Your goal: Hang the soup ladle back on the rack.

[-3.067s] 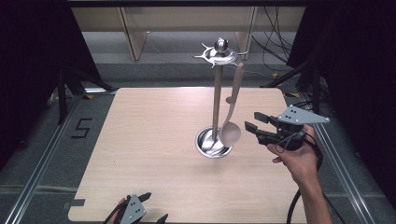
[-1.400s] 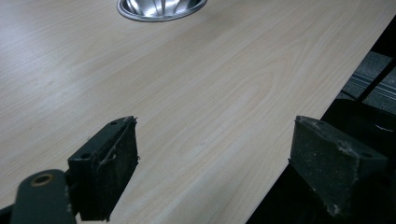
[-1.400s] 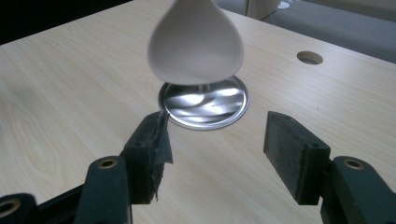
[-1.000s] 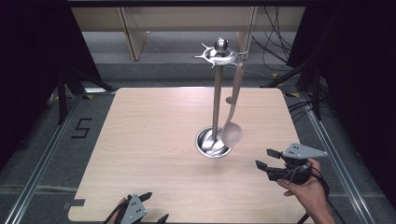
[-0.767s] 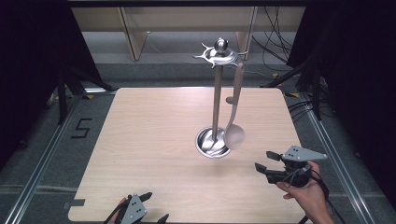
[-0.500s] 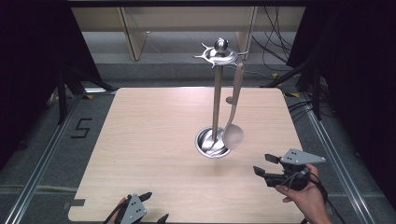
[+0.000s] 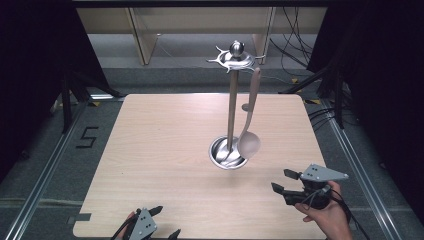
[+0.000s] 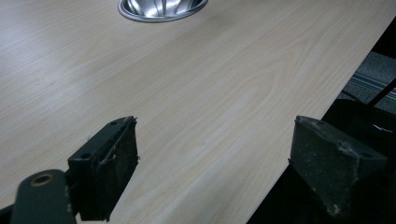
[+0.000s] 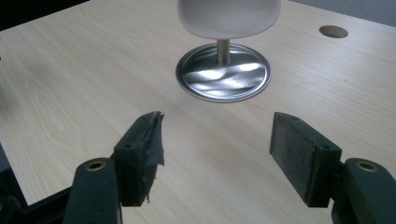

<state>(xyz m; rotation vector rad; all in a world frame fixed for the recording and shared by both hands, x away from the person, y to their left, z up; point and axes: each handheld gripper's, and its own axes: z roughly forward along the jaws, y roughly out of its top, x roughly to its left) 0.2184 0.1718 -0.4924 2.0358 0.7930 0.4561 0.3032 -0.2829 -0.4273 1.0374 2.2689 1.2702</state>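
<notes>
A steel utensil stand point(image 7: 231, 100) rises from its round base point(image 7: 227, 152) in the middle of the wooden table point(image 7: 150, 150). A pale ladle point(image 7: 248, 144) hangs from the stand's top hook, its bowl just above the base. My right gripper point(image 7: 281, 180) is held low at the near right, pointing left toward the stand and apart from it. Its jaws have just been opening and stand open with nothing between them. In the right gripper view the ladle bowl point(image 9: 229, 16) and base point(image 9: 224, 72) lie ahead of that gripper point(image 9: 217, 140). My left gripper point(image 7: 166, 221) rests open at the near edge.
A small round hole point(image 7: 245, 107) pierces the table behind the stand. In the left gripper view the table's edge point(image 8: 299, 135) runs between the open left gripper point(image 8: 212, 158) jaws, with the base point(image 8: 161, 7) far ahead. Cables and shelf legs lie beyond the table.
The right gripper has drawn back from beside the ladle toward the near edge and dropped lower. The ladle hangs free. The left gripper has not moved.
</notes>
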